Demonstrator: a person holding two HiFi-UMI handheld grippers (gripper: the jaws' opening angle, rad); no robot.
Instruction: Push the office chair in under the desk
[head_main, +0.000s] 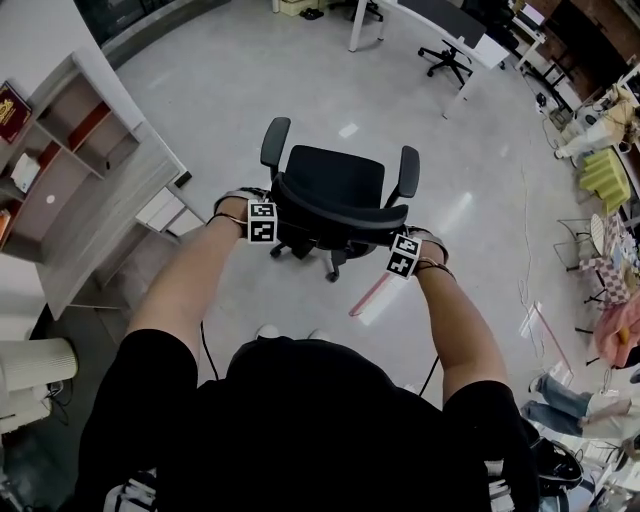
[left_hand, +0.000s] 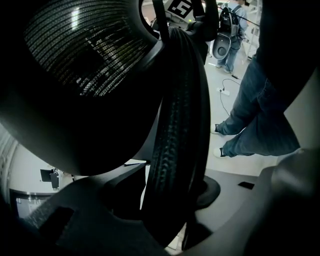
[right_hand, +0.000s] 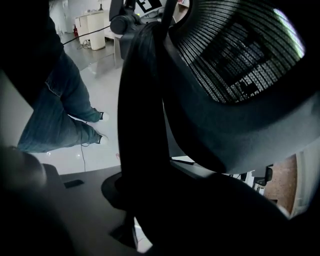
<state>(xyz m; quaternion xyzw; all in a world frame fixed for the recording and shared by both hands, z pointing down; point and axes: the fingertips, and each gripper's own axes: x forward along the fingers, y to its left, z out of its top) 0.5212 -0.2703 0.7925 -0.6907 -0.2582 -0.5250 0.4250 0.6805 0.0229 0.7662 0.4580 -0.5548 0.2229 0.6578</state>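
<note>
The black office chair (head_main: 335, 185) stands on the grey floor in the head view, its back toward me. The light wood desk (head_main: 95, 215) with shelves is to its left. My left gripper (head_main: 266, 220) is at the left end of the backrest's top rim, my right gripper (head_main: 402, 250) at the right end. In the left gripper view the ribbed black rim (left_hand: 175, 115) runs up between the jaws of that gripper (left_hand: 170, 210), which are shut on it. The right gripper view shows the rim (right_hand: 142, 100) clamped in the right gripper (right_hand: 145, 210) the same way.
A second black chair (head_main: 447, 58) and a white desk (head_main: 425, 15) stand far across the room. A white ribbed cylinder (head_main: 35, 365) sits at the lower left. Bags and clutter (head_main: 610, 180) line the right side. My jeans-clad legs (left_hand: 255, 115) stand just behind the chair.
</note>
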